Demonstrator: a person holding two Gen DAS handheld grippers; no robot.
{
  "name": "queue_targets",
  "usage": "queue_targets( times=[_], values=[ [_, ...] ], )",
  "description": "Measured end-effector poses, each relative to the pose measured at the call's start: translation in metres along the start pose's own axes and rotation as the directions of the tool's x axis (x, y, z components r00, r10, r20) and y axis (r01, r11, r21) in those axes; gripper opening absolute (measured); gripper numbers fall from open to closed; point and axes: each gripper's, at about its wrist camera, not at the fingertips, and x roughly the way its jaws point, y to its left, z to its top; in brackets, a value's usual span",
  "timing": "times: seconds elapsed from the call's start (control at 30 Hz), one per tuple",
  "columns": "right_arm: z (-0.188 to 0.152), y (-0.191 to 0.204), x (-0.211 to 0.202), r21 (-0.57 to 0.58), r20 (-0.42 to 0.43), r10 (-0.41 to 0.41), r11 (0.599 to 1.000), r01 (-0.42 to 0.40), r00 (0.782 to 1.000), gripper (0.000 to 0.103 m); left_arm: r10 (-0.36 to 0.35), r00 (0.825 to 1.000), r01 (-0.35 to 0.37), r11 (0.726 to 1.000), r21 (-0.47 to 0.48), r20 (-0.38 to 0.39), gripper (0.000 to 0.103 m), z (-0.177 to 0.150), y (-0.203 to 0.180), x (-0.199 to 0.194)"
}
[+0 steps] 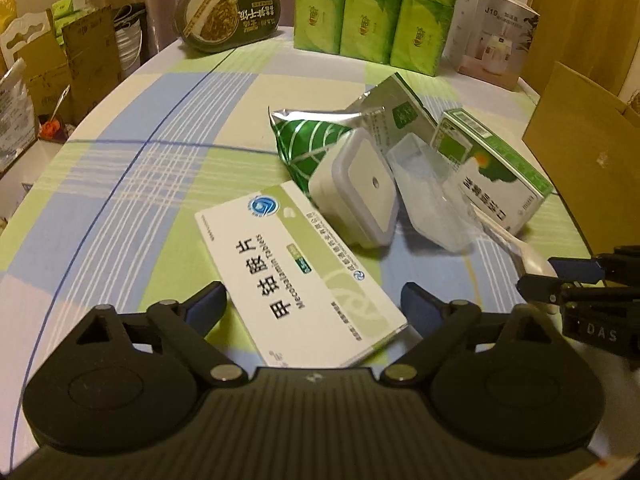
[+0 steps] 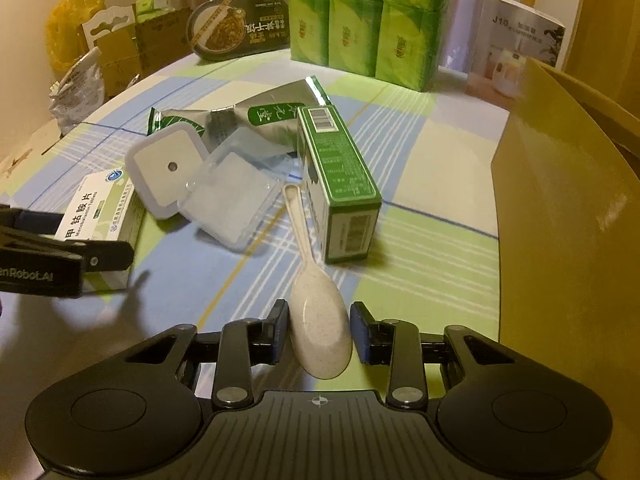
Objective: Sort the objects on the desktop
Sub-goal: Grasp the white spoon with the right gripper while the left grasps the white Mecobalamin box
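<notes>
A white and green medicine box (image 1: 298, 276) lies flat on the checked tablecloth, and my left gripper (image 1: 314, 308) is open with a finger on each side of its near end. It also shows in the right wrist view (image 2: 100, 216). A speckled white spoon (image 2: 318, 312) lies with its bowl between the fingers of my right gripper (image 2: 319, 330), which is open around it with small gaps. Behind lie a white square night light (image 1: 356, 188), a clear plastic case (image 1: 428, 196), a green box (image 2: 340, 184) and a foil pouch (image 1: 320, 136).
A tan cardboard box (image 2: 560, 216) stands at the right edge of the table. At the back are stacked green tissue packs (image 1: 372, 20), an oval dark food tub (image 1: 228, 14) and a white appliance box (image 1: 492, 36). Cartons and bags sit beyond the table's left edge.
</notes>
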Motion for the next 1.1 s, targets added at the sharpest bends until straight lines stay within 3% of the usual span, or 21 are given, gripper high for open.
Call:
queue_targets(
  times=[0.37,0.63,0.8,0.97,1.1],
  values=[
    [-0.038,0.008,-0.054,0.077,-0.04,0.05,0.996,-0.046,0.998,0.03,-0.108,0.993,0.108,0.994,-0.012,-0.055,0.071,-0.04,-0.012,-0.047],
    [-0.062,0.021,-0.074,0.023,-0.047,0.05,0.999,-0.048,0.998,0.031,-0.093,0.994,0.096,0.994,0.058,-0.058,0.071,-0.053,-0.021,-0.061],
    [-0.068,0.02,-0.071,-0.032,-0.031,0.045,0.998,-0.046,0.999,0.042,-0.08,0.996,0.083,0.993,0.082,-0.047,0.079,-0.054,-0.024,-0.06],
    [-0.071,0.02,-0.065,-0.116,-0.021,0.095,0.989,-0.096,0.995,0.045,-0.071,0.996,0.075,0.994,0.079,-0.047,0.08,-0.054,-0.023,-0.057],
    [-0.071,0.014,-0.061,-0.111,-0.009,0.138,0.984,-0.138,0.99,0.045,-0.072,0.996,0.076,0.994,0.075,-0.05,0.08,-0.055,-0.021,-0.055]
  ],
)
